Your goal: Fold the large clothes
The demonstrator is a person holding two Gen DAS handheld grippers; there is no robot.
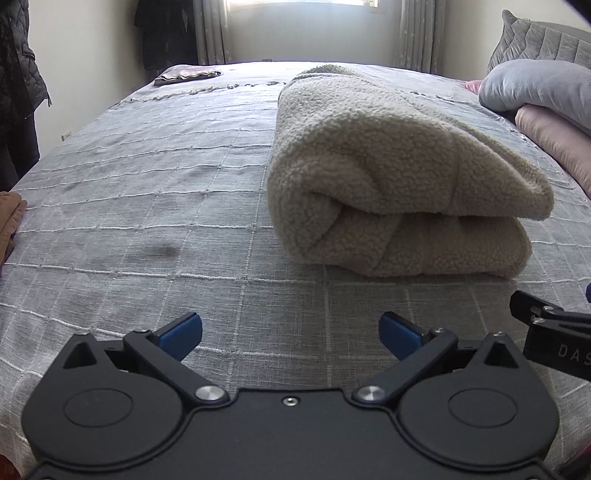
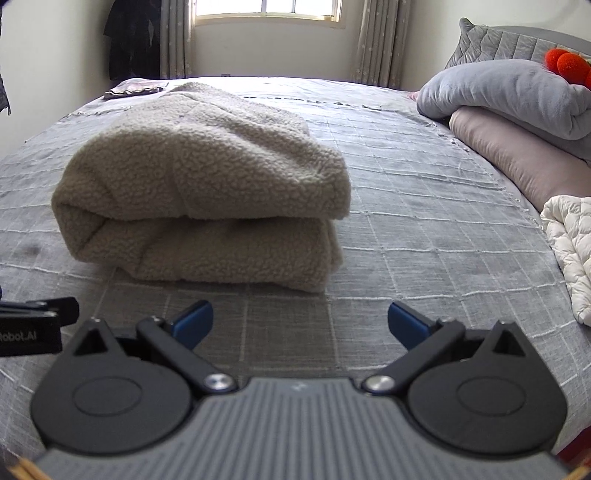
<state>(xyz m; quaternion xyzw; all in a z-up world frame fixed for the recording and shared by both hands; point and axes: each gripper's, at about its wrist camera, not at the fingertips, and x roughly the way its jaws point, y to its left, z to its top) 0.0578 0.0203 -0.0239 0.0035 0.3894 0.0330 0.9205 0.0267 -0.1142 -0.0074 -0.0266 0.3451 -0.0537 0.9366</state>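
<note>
Left gripper (image 1: 290, 334): level, low over the near edge of the bed (image 1: 147, 221), blue fingertips (image 1: 183, 329) spread wide, nothing between them. Right gripper (image 2: 300, 325): same pose just beside it, jaws wide apart, empty; its black body shows at the right margin of the left wrist view. Both point toward the far edge and the window (image 2: 267, 9).

Cream fleece garment (image 2: 207, 192): folded into a thick bundle, lying mid-bed ahead of both grippers, apart from them. Grey checked bedspread beneath. Grey pillow (image 2: 509, 96) stacked on a pink one (image 2: 517, 162) along the right edge; white quilted item (image 2: 572, 251) at the near right edge.
</note>
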